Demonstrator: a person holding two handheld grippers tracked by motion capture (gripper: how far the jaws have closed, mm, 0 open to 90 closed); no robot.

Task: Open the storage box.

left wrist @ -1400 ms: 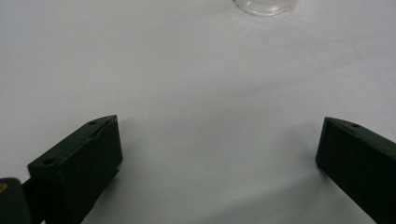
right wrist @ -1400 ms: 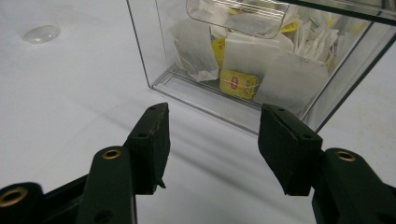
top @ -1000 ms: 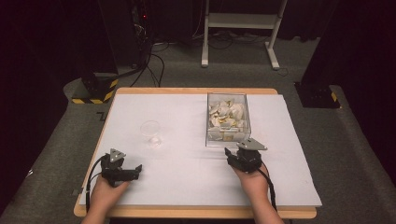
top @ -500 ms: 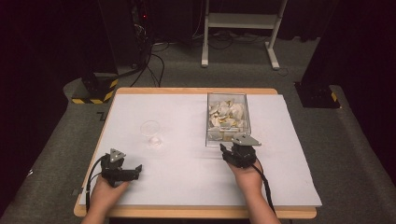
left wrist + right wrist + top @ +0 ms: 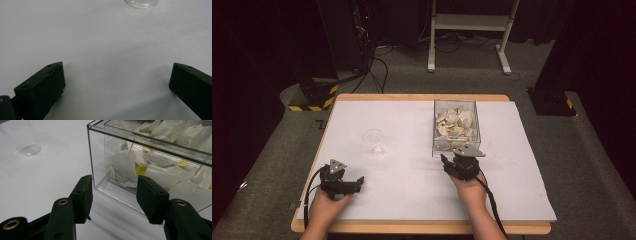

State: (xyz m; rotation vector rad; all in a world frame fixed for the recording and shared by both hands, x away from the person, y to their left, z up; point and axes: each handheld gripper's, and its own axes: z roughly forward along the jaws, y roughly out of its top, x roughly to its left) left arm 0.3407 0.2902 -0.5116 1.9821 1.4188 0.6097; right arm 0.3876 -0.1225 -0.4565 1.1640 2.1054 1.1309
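A white sheet (image 5: pixel 412 200) covers nearly all of the wooden table (image 5: pixel 422 228), whose bare edge shows as a thin strip along the near and far sides and down the left. Most of the sheet lies open: the whole near half between the two hands is bare, and so is the wide stretch at the far left corner. A clear plastic box (image 5: pixel 456 128) stands on the right half of the sheet, toward the far edge, and is heaped with white paper sachets (image 5: pixel 454 123), some with yellow tags. A small clear plastic cup (image 5: pixel 373 141) stands upright left of the box, well apart from it, with open sheet all round. The left gripper (image 5: pixel 353 184) rests low near the front left corner, held in the person's left hand (image 5: pixel 324 206); in the left gripper view its jaws stand wide apart over bare sheet, nothing between them, with the cup's base (image 5: pixel 141 3) at the top edge beyond. The right gripper (image 5: pixel 451 165) sits just at the near wall of the box, held by the right hand (image 5: pixel 472 186). In the right gripper view its jaws are parted and empty, their tips close to the box's near corner (image 5: pixel 90 157), the left jaw outside that corner and the right jaw before the front wall; whether either touches the plastic cannot be told.
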